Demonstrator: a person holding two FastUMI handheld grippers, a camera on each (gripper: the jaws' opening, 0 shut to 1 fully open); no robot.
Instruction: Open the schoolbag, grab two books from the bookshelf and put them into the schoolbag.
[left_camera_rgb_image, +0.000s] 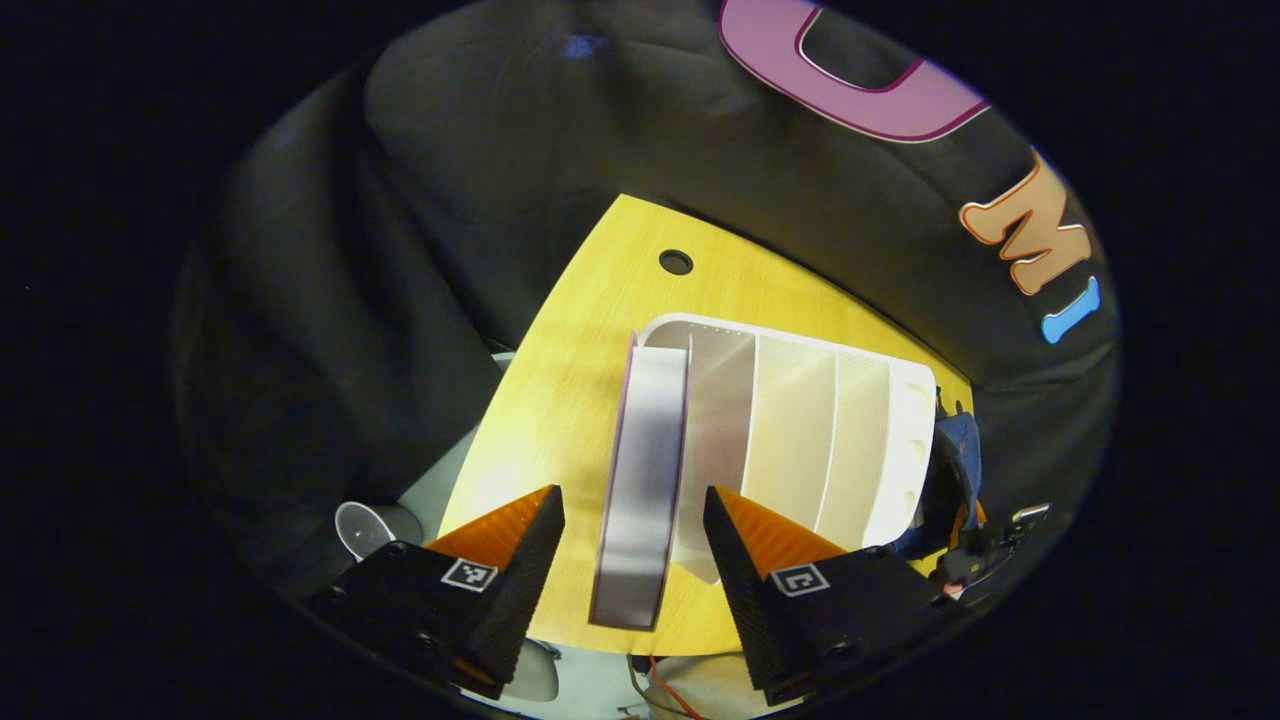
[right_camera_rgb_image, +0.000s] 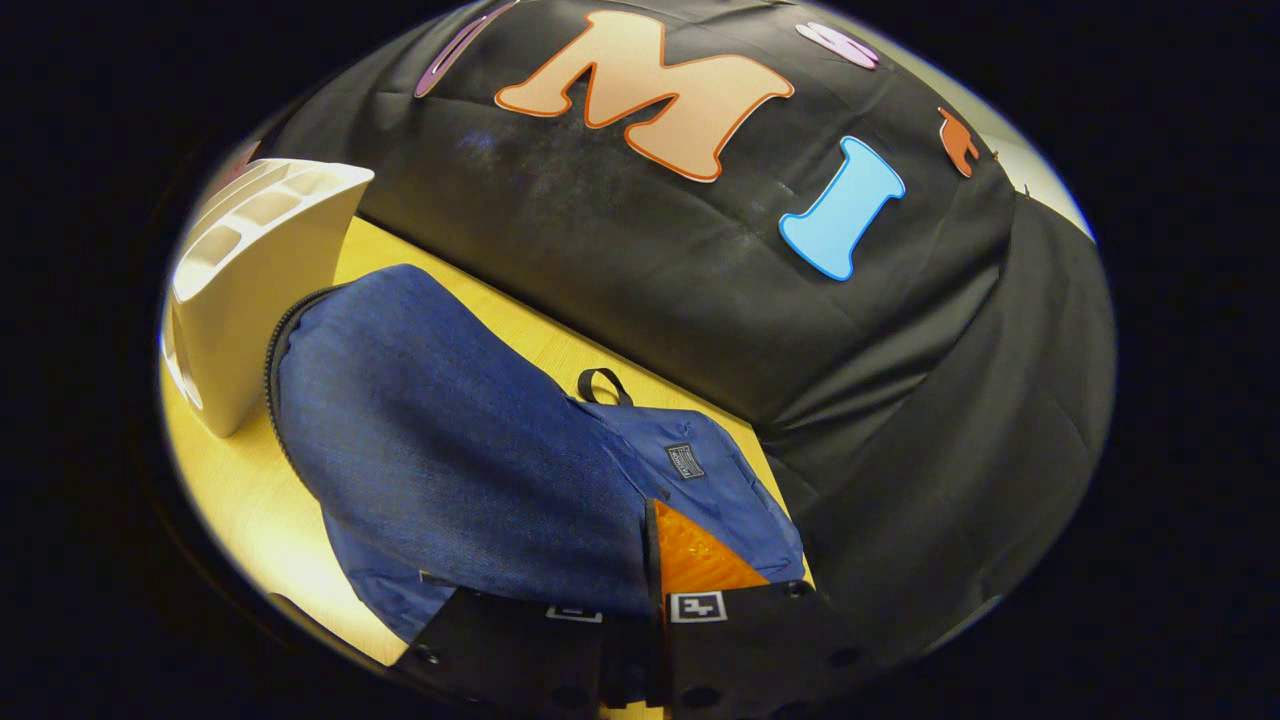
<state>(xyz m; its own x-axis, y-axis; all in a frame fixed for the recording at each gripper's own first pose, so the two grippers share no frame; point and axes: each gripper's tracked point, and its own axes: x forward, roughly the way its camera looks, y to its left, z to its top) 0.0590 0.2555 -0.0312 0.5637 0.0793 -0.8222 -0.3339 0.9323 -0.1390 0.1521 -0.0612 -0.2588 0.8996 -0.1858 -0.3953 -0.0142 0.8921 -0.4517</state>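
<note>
Table (left_camera_rgb_image: 600, 300): yellow wood-grain, w/ a dark round hole (left_camera_rgb_image: 676, 262) upper centre of left gripper view. Bookshelf (left_camera_rgb_image: 800, 420): white/cream, ribbed dividers, centre-right of that view; also upper left in right gripper view. Book (left_camera_rgb_image: 642, 480): purple cover edges, pale grey-white page block, bottom centre. Schoolbag (right_camera_rgb_image: 450, 450): dark blue denim-look fabric, centre-left of right gripper view; lighter blue front panel, black loop handle (right_camera_rgb_image: 603, 384), small black label patch (right_camera_rgb_image: 685, 460), black zip along its left edge. Booth wall (right_camera_rgb_image: 900, 350): black cloth.
</note>
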